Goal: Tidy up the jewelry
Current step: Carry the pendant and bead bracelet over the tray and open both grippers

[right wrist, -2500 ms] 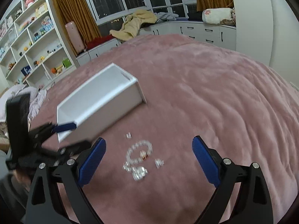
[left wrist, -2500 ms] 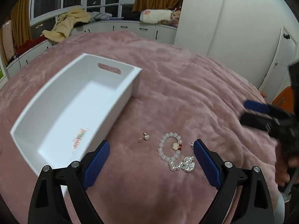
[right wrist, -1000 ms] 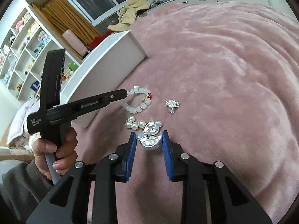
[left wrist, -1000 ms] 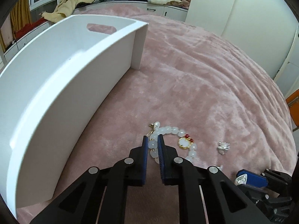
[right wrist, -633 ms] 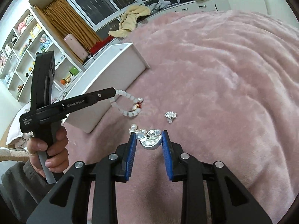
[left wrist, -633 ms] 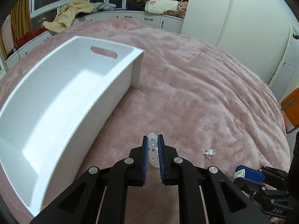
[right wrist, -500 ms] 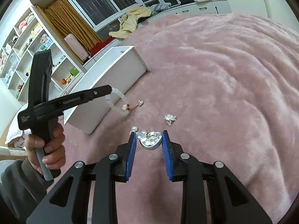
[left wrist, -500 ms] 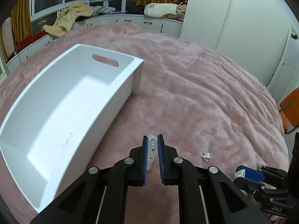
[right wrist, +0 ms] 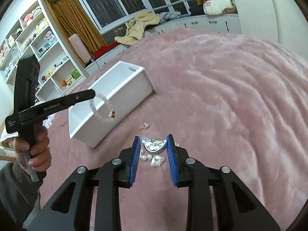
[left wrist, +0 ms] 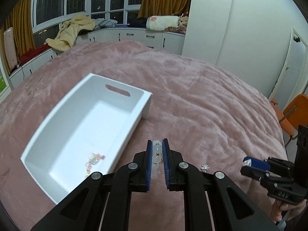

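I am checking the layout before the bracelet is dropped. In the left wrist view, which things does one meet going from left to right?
White box → small colourful beads inside it → white bead bracelet in the left claw → small silver charm on the blanket → right claw → orange chair.

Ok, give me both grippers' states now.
Left gripper: shut on the white bead bracelet.
Right gripper: shut on the silver pearl-strung jewelry piece.

light: even indoor, dark windows | shadows: soft, faint under white bin | glare: mild on bin floor | blur: motion smear on bin's near rim, bead bracelet | distortion: strong fisheye, black vignette corners, bent walls | focus: far shelves soft
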A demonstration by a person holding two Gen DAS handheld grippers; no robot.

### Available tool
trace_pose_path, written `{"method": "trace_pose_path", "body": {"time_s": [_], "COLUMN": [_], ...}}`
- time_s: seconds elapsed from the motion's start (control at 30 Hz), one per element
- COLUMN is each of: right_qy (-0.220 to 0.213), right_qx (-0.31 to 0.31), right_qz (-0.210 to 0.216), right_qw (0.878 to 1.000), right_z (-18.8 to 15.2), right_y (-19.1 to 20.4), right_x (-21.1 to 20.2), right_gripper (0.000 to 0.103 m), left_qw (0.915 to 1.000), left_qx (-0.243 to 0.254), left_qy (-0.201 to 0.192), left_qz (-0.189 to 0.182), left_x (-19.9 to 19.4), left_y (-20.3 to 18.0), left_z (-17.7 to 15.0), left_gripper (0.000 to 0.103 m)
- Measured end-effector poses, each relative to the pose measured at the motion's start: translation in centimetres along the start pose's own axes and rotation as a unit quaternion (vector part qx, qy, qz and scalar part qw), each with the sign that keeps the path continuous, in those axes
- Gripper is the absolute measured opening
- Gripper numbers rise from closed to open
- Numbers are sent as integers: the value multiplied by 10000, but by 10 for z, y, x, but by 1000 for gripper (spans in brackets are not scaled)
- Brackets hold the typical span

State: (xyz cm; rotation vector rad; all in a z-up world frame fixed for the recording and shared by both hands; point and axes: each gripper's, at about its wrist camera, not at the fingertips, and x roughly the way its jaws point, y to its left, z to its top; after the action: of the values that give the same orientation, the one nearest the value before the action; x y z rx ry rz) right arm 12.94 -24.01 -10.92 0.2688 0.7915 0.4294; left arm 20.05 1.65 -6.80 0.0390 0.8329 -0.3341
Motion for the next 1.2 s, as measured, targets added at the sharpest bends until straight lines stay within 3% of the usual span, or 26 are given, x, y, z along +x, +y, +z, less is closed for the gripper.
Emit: {"method": "trace_pose_path", "body": {"time_s": [0.33, 0.6, 0.9, 1.2], "right_qy": [-197, -223, -160, 266], "right_qx": [-502, -781, -1137, -1637], "right_qz": [41, 244, 407, 493], "right_qw": [9985, 9964, 9926, 9849], "right_z": [43, 73, 109, 111], "right_y": [34, 61, 98, 142], "right_x": [0, 25, 78, 162], "right_gripper": [28, 28, 28, 28], "left_qw": [9990, 9978, 9961, 9920], "left_qx": [-42, -204, -387, -555], "left_qy": [-257, -262, -62, 515], "left_qz": [354, 582, 792, 1012], "left_x": [-43, -56, -43, -4], "left_y": [33, 64, 96, 121], "left_z": [20, 24, 15, -9], "left_gripper": [15, 15, 15, 15]}}
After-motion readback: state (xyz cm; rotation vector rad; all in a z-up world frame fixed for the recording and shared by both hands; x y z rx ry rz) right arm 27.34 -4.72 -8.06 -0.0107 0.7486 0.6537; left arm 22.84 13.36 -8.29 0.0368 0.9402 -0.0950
